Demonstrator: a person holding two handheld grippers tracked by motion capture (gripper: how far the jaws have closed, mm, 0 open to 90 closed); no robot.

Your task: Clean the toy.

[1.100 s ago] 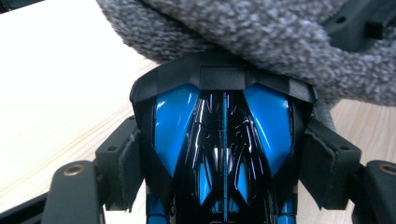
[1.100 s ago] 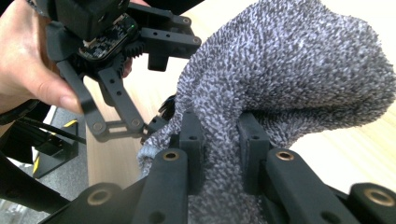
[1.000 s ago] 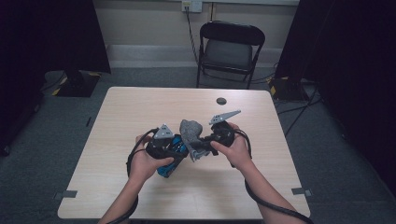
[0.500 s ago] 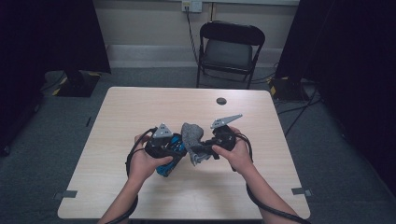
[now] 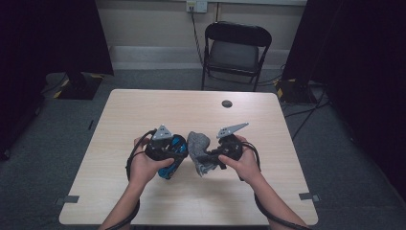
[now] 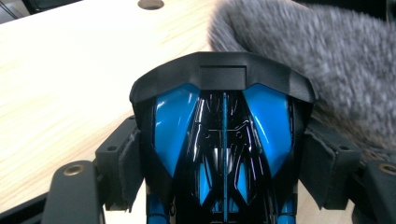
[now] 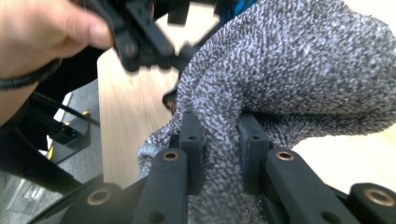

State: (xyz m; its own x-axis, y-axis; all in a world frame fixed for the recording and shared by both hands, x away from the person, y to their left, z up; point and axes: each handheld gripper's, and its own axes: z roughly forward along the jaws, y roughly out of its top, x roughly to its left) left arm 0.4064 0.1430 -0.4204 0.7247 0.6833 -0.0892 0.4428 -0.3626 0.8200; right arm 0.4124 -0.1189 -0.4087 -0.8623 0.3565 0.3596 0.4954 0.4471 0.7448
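From up high, we see our left gripper (image 5: pixel 181 152) holding a shiny blue and black thing (image 5: pixel 170 160) just above the worktop (image 5: pixel 143 110), and our right gripper (image 5: pixel 207 159) pinching a fuzzy grey sock (image 5: pixel 198 146) right beside it. The two sit close together near the middle of the worktop, with a small dark hole (image 5: pixel 227 103) farther back and a chair (image 5: pixel 234 45) behind. Looking along the left gripper (image 6: pixel 224 154), its pads (image 6: pixel 322 163) squeeze the sides of the blue and black thing (image 6: pixel 224 130), maybe a computer mouse, and the sock (image 6: pixel 317 60) sits just past its front edge, touching or almost touching. Looking along the right gripper (image 7: pixel 220 154), the jaws are shut tight on a fold of the sock (image 7: pixel 289 65), and we see the other hand (image 7: pixel 46 28) with its gripper farther off. We think the sock is meant to go over the blue thing. The pinch holds only a small fold, so the sock could slip free when pulled. The shiny thing is smooth, so a hard tug might also twist it out of the left pads.
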